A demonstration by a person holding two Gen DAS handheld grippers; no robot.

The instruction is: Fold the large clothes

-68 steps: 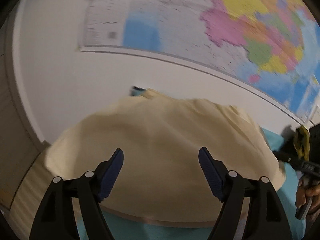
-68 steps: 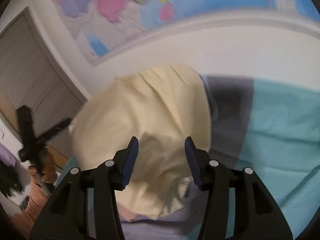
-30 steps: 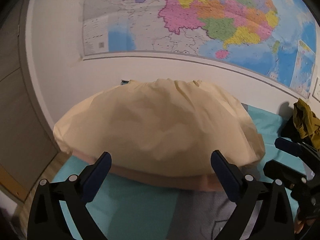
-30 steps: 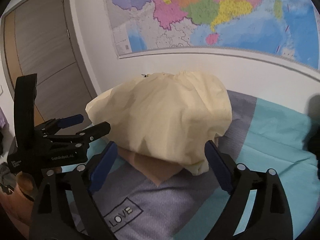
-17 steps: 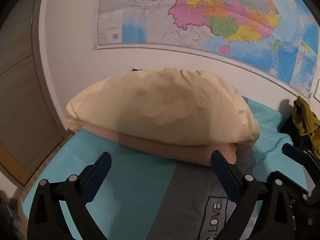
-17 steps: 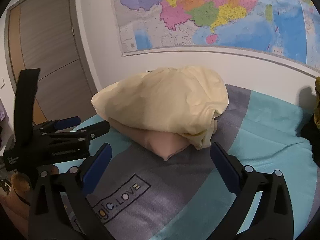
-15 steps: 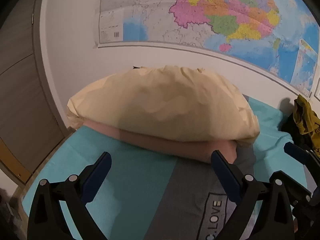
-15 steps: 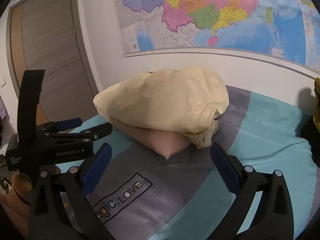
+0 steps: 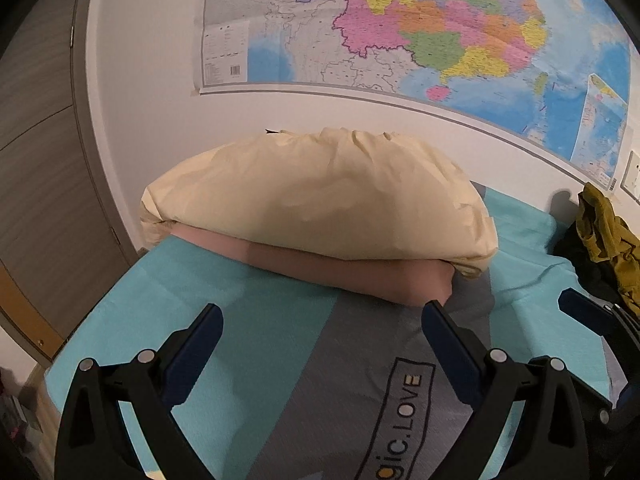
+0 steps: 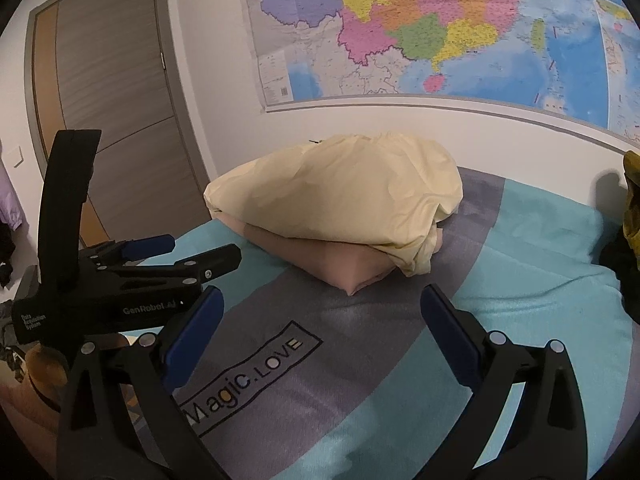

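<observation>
The bed cover (image 9: 256, 320) is turquoise with a broad grey band (image 10: 360, 320) bearing a black-outlined box lettered "Magic.LOVE" (image 10: 248, 376) in white, yellow and blue. The upper pillow (image 9: 320, 196) is pale cream-yellow; the lower pillow (image 9: 348, 276) is dusty pink. The wall map (image 9: 420, 28) shows regions in pink, yellow, green, orange and purple against blue sea. The clothes pile (image 9: 604, 232) is olive-mustard and black. The door (image 10: 116, 120) is grey-brown with an orange-tan edge. Both grippers are black, their fingers (image 10: 192, 336) padded dark blue.

Cream pillow (image 9: 320, 196) atop pink pillow (image 9: 360, 276); wall map (image 9: 420, 32); door (image 10: 116, 120).
</observation>
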